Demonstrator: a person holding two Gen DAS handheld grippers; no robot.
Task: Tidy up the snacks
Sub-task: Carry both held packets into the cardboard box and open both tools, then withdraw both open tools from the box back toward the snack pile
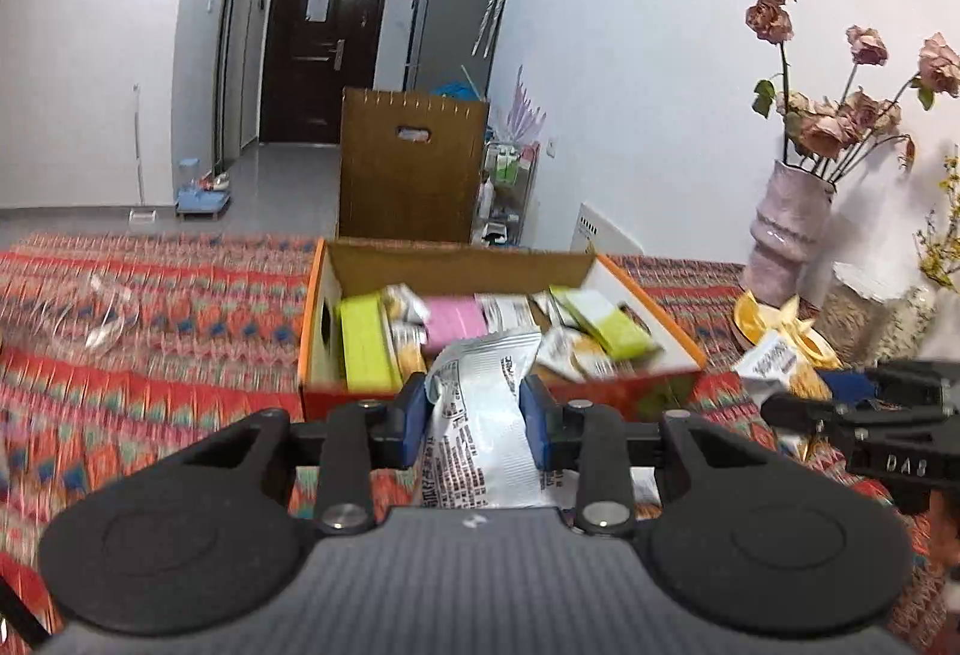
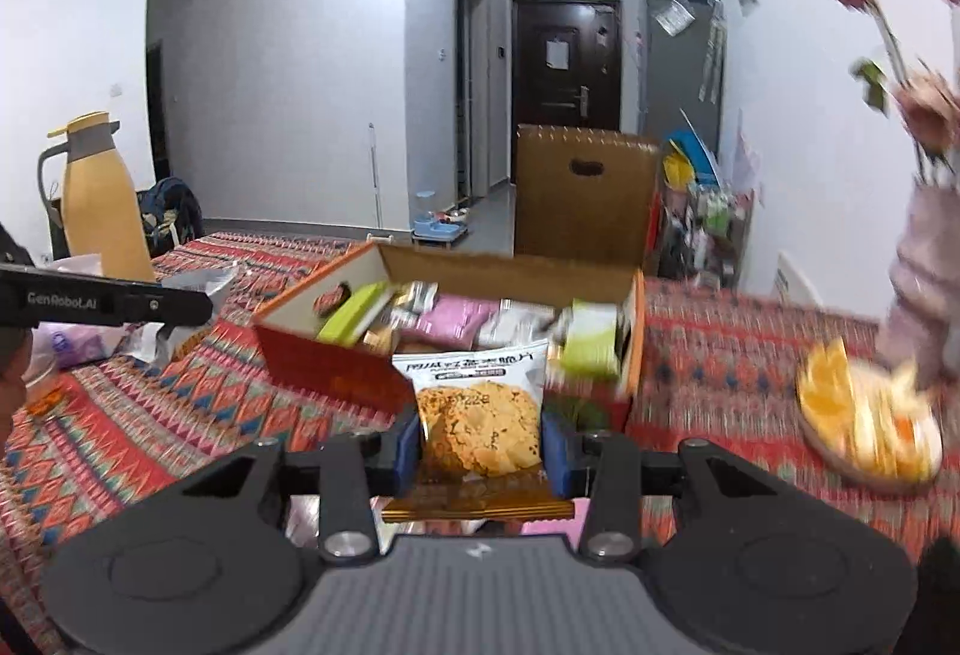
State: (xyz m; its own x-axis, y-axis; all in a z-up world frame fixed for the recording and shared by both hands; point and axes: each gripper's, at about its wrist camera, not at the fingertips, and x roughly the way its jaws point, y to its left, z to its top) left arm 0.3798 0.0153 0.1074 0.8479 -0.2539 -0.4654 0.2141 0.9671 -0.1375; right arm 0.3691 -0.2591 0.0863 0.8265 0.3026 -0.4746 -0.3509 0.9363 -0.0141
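Note:
An open cardboard box [image 1: 654,313] [image 2: 637,331] with orange rims sits on the patterned tablecloth, holding several snack packs in green, pink and white. My left gripper [image 1: 477,412] is shut on a white snack packet [image 1: 480,415] with its printed back facing me, just in front of the box's near wall. My right gripper [image 2: 480,442] is shut on a cookie snack packet [image 2: 474,409] showing a biscuit picture, also close before the box. The right gripper [image 1: 864,403] shows at the right edge of the left wrist view; the left gripper [image 2: 192,302] at the left edge of the right wrist view.
A pink vase [image 1: 786,229] of dried roses stands at the right, with a plate [image 2: 864,433] of yellow and orange things beside it. A clear glass bowl [image 1: 90,319] lies at the left. A yellow thermos jug [image 2: 102,193] stands far left. A brown carton [image 1: 408,163] stands behind the table.

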